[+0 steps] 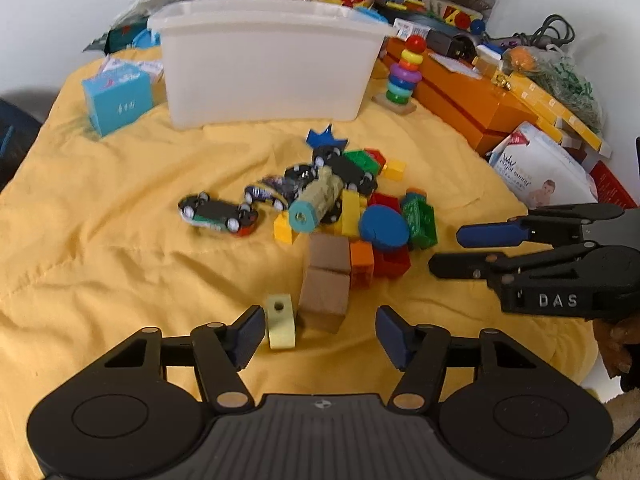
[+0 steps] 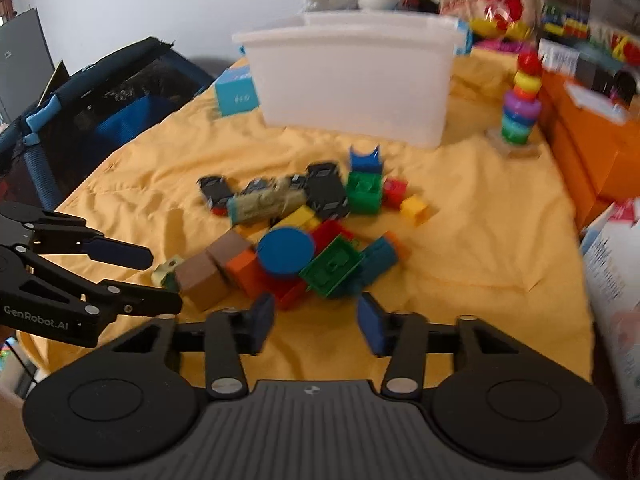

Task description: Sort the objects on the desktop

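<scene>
Wrinkled yellow cloth point(image 1: 120, 264) (matt) under translucent plastic bin point(image 1: 264, 68).

On the yellow cloth lie two plain brown wooden cubes point(image 1: 325, 276), one flat blue round disc point(image 1: 384, 227) and one pale yellow-green block with a hole point(image 1: 281, 322). One translucent white plastic bin point(image 1: 268, 62), one blue carton point(image 1: 118, 102) and one rainbow ring-stacking tower point(image 1: 404, 76) stand across the upper part of the frame.

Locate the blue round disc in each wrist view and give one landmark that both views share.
Left wrist: the blue round disc lies right of centre, on the right side of the toy pile, beside a green block.
Right wrist: it sits near centre, at the front of the pile, just beyond the open fingers.
Shared landmark: the white plastic bin behind the pile.
</scene>
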Demonstrator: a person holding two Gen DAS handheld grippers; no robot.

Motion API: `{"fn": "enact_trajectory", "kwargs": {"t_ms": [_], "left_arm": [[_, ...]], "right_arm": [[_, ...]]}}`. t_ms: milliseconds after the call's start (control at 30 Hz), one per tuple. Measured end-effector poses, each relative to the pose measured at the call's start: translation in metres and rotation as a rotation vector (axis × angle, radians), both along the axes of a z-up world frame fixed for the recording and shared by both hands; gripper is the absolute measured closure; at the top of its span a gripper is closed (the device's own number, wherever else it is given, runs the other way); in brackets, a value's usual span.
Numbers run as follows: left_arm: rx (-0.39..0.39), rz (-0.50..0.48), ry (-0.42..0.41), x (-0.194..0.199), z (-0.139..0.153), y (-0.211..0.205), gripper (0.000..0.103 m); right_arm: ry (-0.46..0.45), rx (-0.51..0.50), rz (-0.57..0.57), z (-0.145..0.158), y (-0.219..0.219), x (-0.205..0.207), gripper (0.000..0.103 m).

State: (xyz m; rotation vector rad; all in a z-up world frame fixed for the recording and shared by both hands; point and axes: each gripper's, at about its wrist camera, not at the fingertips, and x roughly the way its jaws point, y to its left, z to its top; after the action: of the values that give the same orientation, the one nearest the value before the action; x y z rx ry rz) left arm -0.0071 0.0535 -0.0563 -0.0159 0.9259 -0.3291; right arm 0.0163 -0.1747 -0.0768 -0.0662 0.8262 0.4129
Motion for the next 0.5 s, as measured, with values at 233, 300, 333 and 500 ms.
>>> {"fn": "enact_trajectory", "kwargs": {"t_ms": [233,300,333,500], "left_arm": [[0.070,-0.066,-0.021,0.012,-0.007,-0.016,0.038],[0.095,-0.077,-0.029,0.013,-0.010,-0.019,0.038],[0.108,-0.081,-0.035,0.014,-0.011,-0.020,0.038],[0.121,-0.117,-0.045,0.013,-0.010,-0.024,0.038]], "right_arm": [[-0.048,-0.072,0.028,0.001,0.016,0.013,0.058],[-0.044,-0.116,0.013,-0.004,0.022,0.018,0.058],[-0.036,-0.128,0.001,-0.007,0.023,0.021,0.058],[0.006,-0.115,0.002,-0.012,0.018,0.022,0.078]]}}
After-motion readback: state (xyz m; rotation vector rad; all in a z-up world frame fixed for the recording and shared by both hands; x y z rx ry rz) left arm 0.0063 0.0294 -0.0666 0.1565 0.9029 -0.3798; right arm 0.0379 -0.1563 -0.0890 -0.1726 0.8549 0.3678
